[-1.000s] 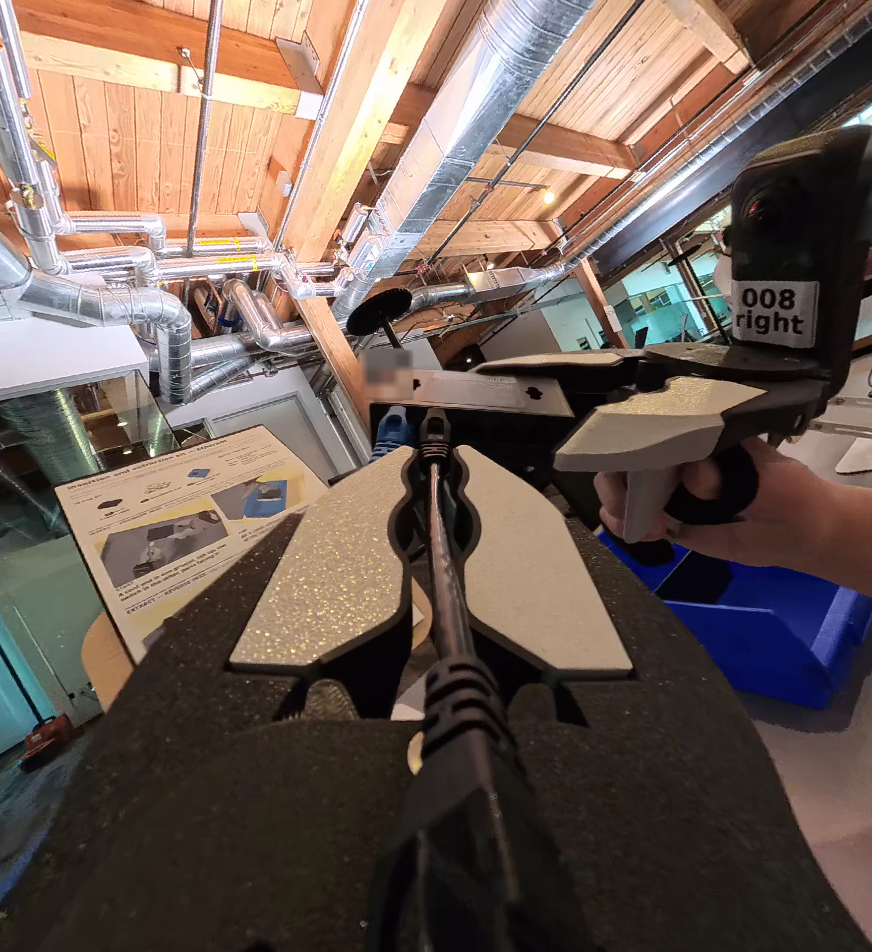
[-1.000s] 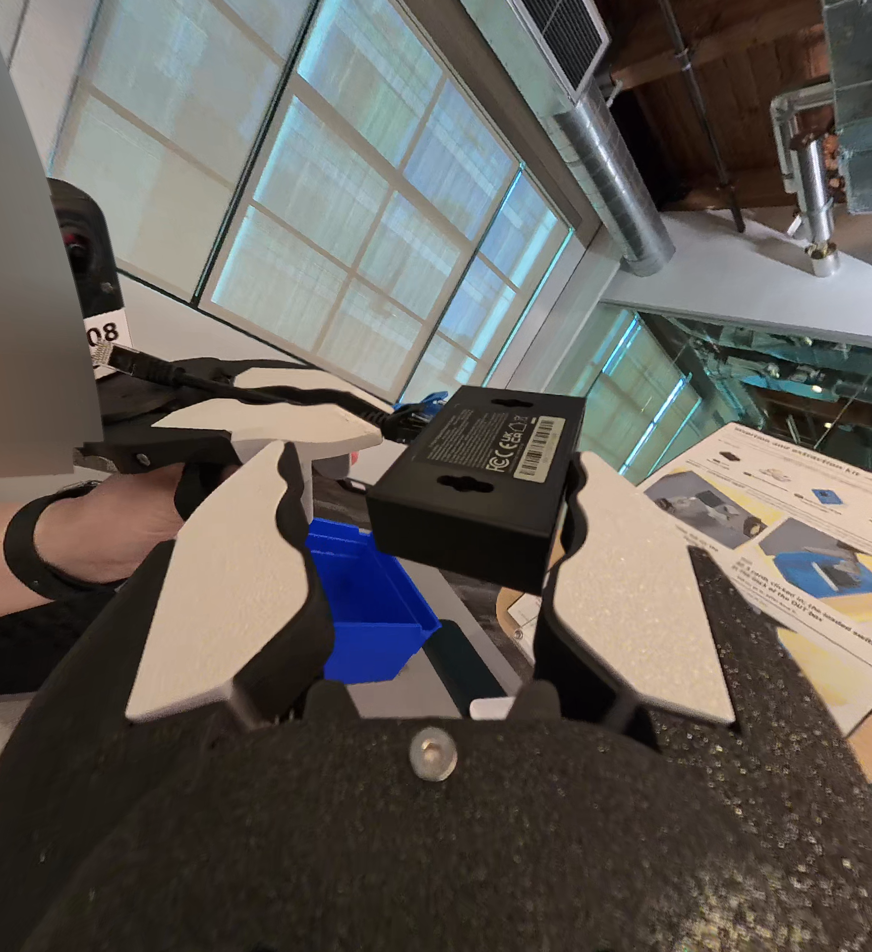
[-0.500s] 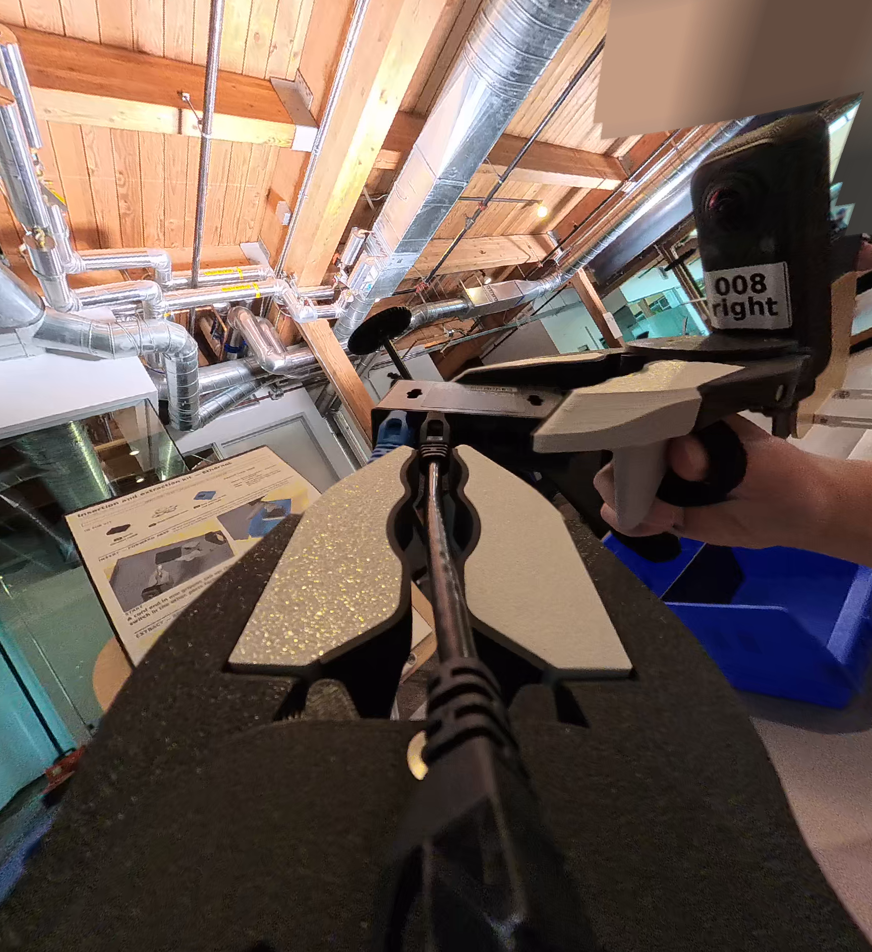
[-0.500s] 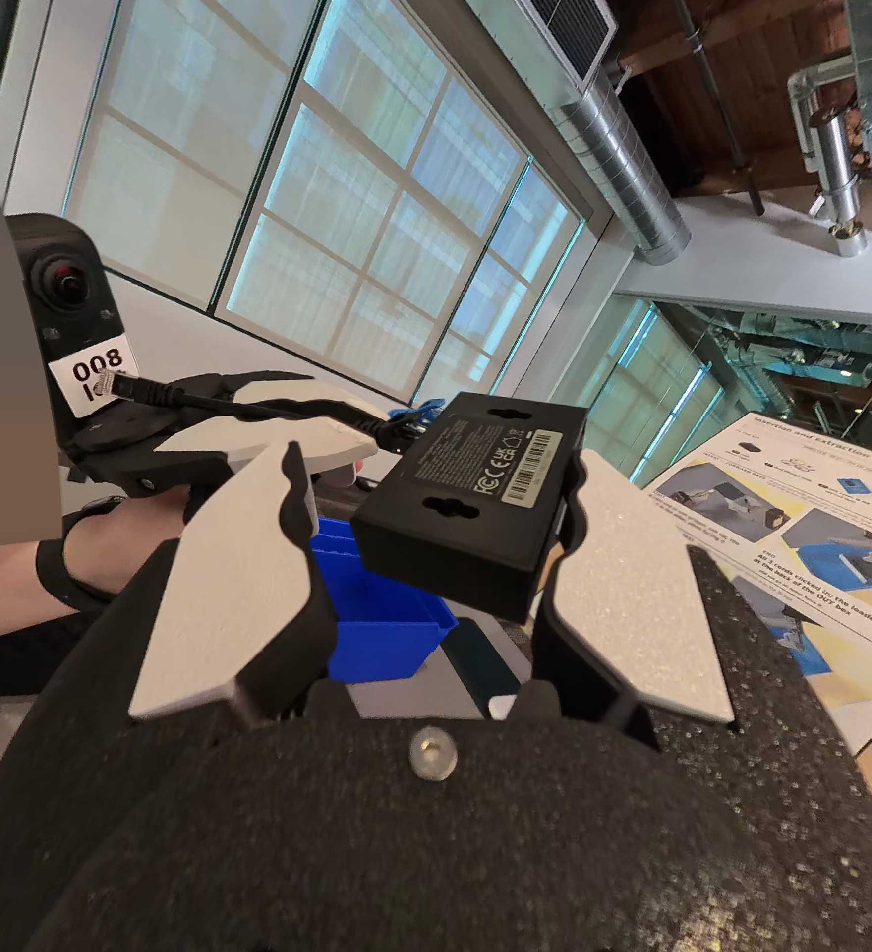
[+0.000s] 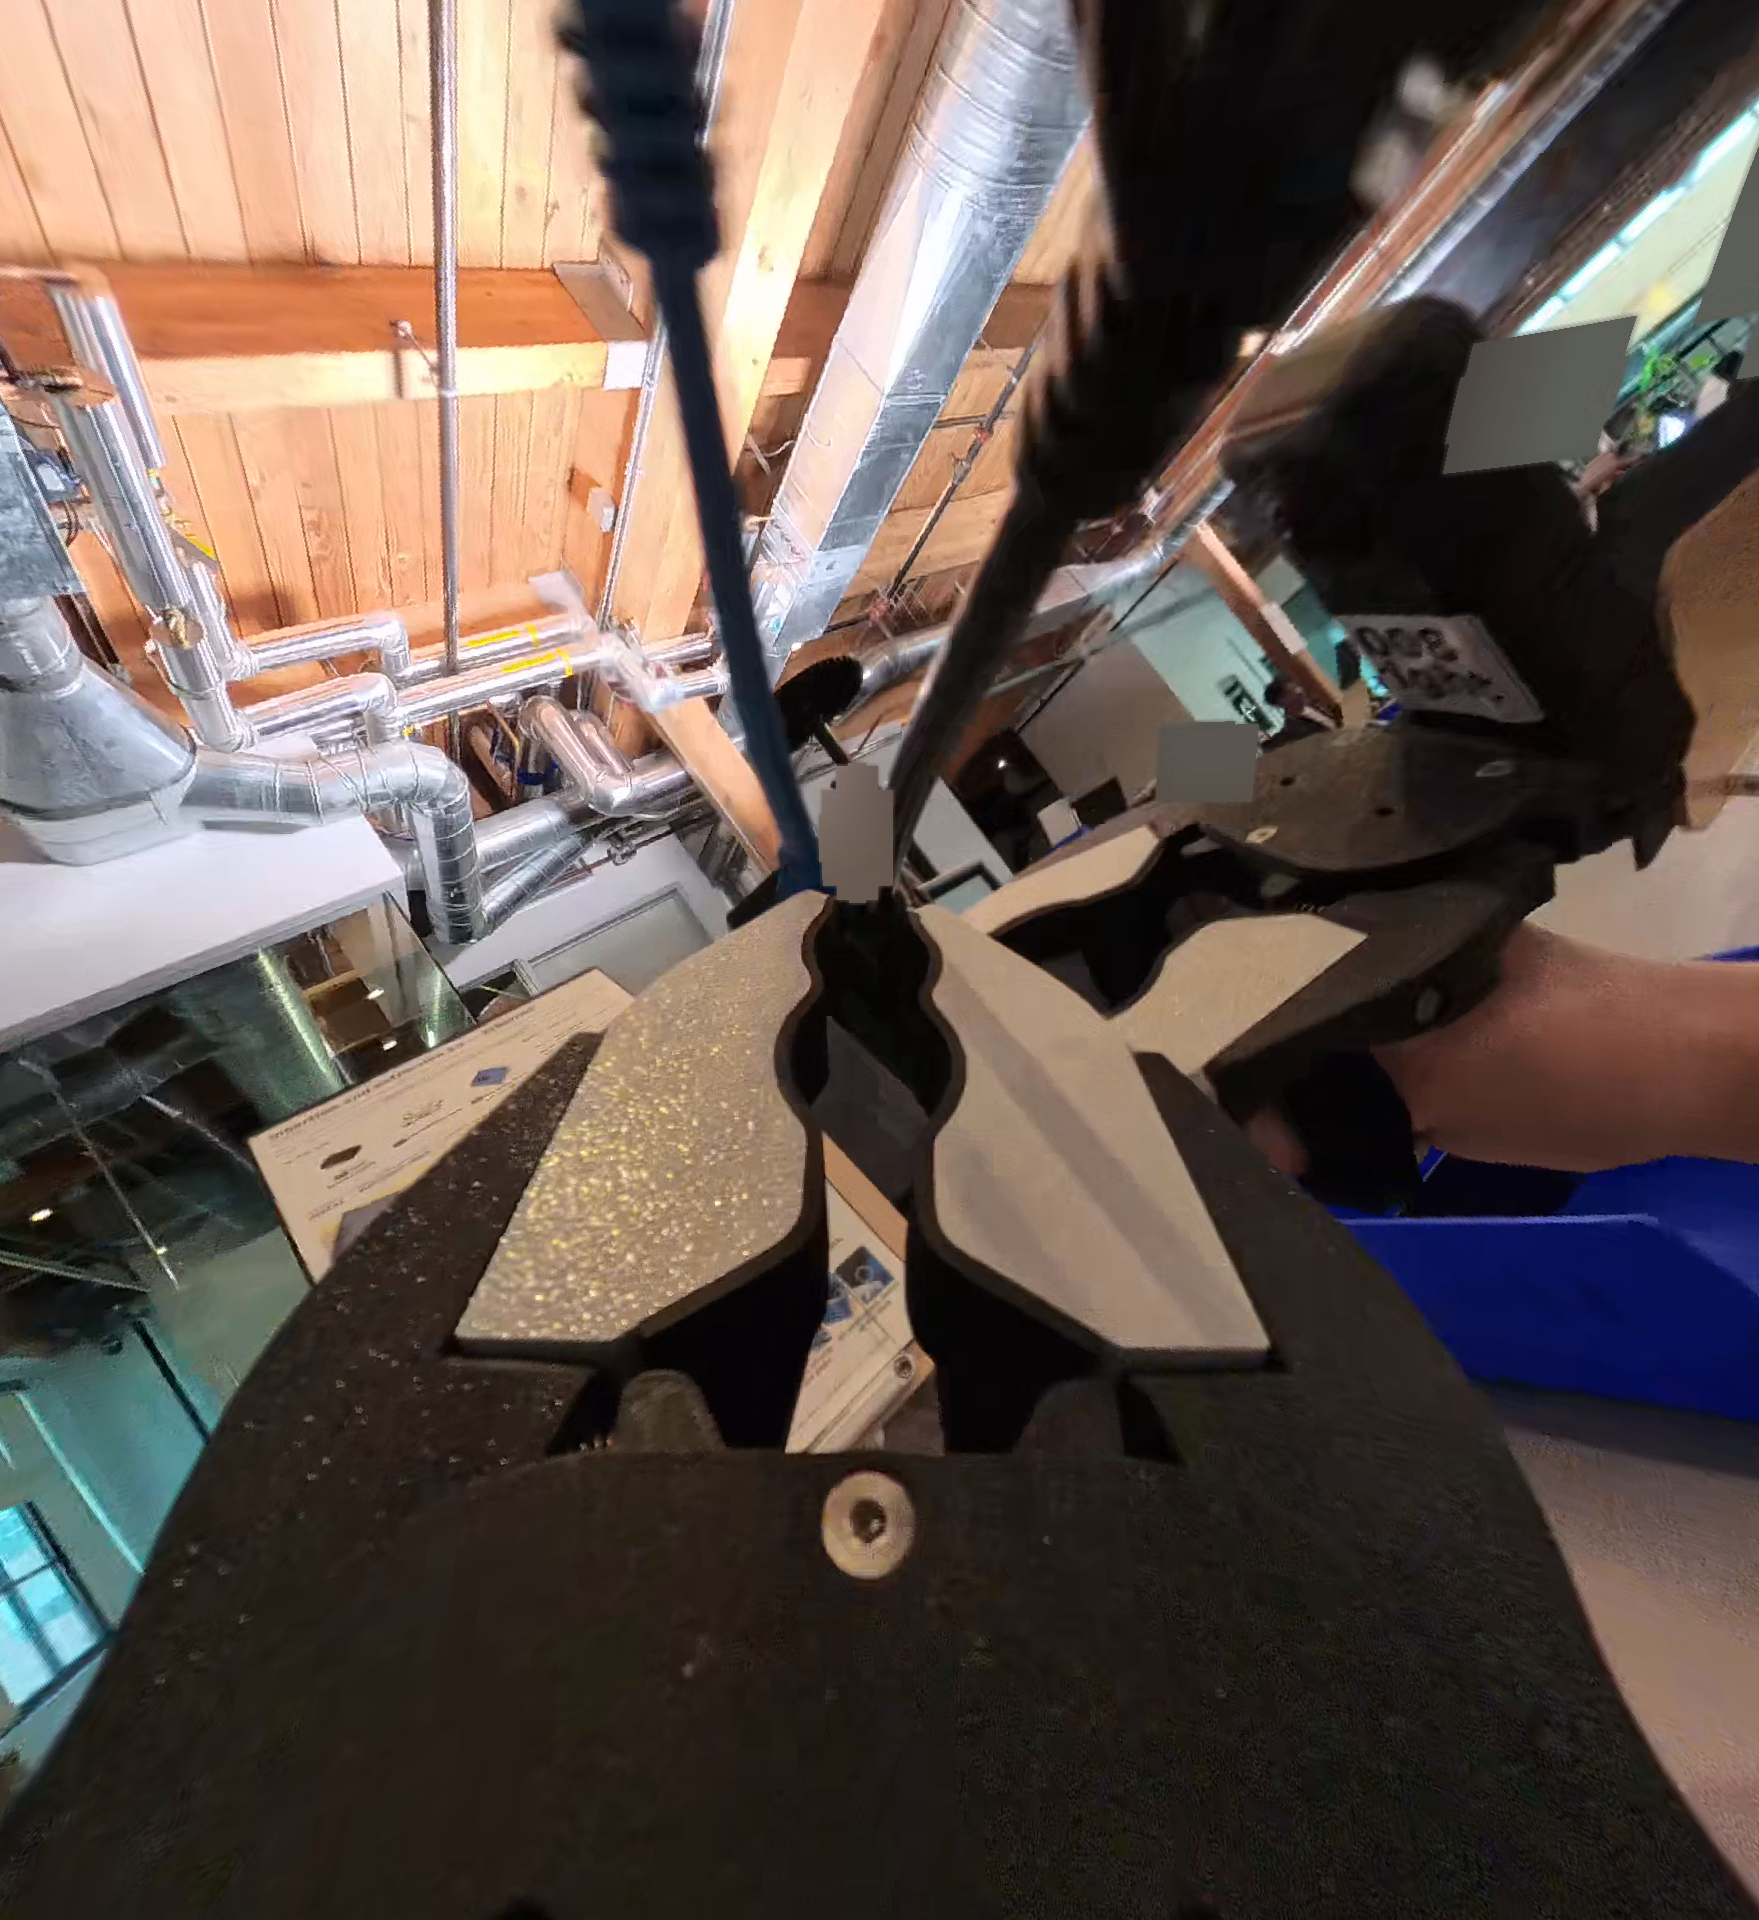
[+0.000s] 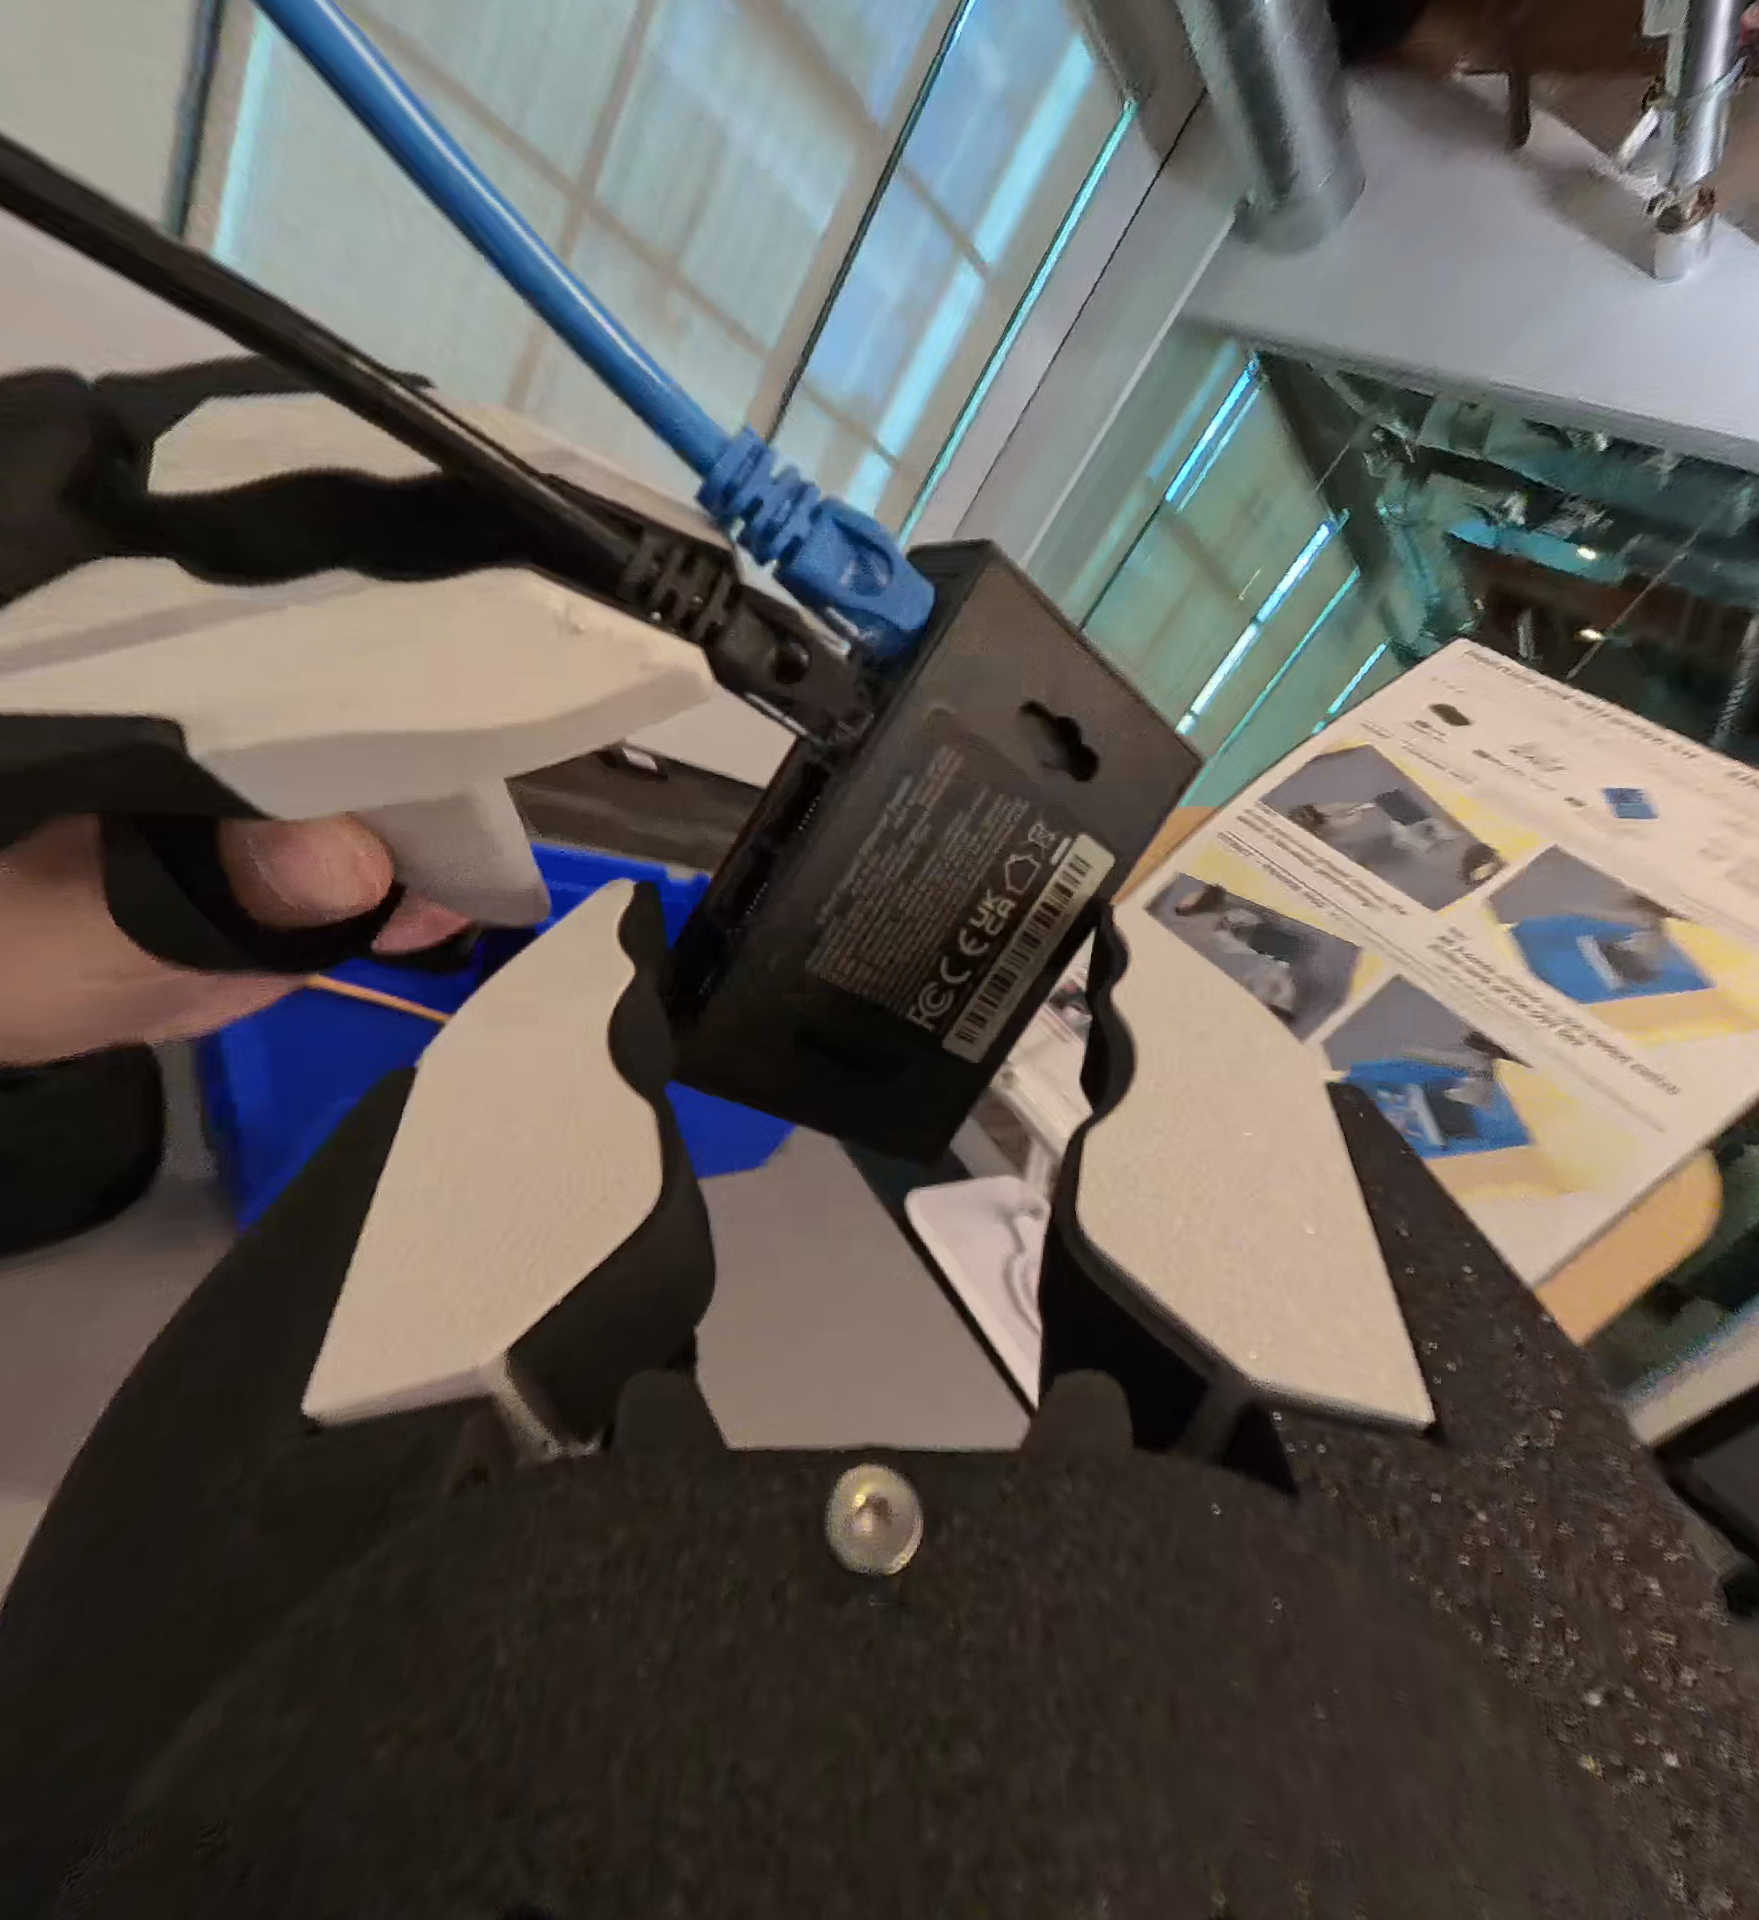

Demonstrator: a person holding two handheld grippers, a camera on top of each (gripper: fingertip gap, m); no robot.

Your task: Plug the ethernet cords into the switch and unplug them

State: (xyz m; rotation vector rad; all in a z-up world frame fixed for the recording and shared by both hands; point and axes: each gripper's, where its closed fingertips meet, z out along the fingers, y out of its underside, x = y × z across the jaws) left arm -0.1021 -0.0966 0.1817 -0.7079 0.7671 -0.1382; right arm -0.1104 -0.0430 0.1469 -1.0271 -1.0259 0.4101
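In the right wrist view my right gripper (image 6: 870, 935) is shut on the black switch (image 6: 937, 862), which sits tilted, label side towards the camera, with one pad on its port side and the other beside the label. A blue cable's plug (image 6: 833, 561) sits in a port at the switch's top. My left gripper (image 6: 688, 613) is shut on the black cable's plug (image 6: 693, 597), whose tip meets the port face just below the blue plug. In the left wrist view my left gripper (image 5: 870, 914) is nearly closed, and the black cable (image 5: 1000, 582) and blue cable (image 5: 719, 499) rise from its tips.
A blue bin (image 6: 335, 1060) stands on the grey table below both grippers and also shows in the left wrist view (image 5: 1581, 1299). A printed instruction sheet (image 6: 1529, 883) lies to the right on a board. A person's hand (image 5: 1581, 1060) holds the right gripper. About 6 cm separates my left fingertips from my right.
The switch has turned in my right gripper and the jaws have narrowed on it. The black cable has swung from under the left camera to rise ahead of it. The black plug has moved up to the port face.
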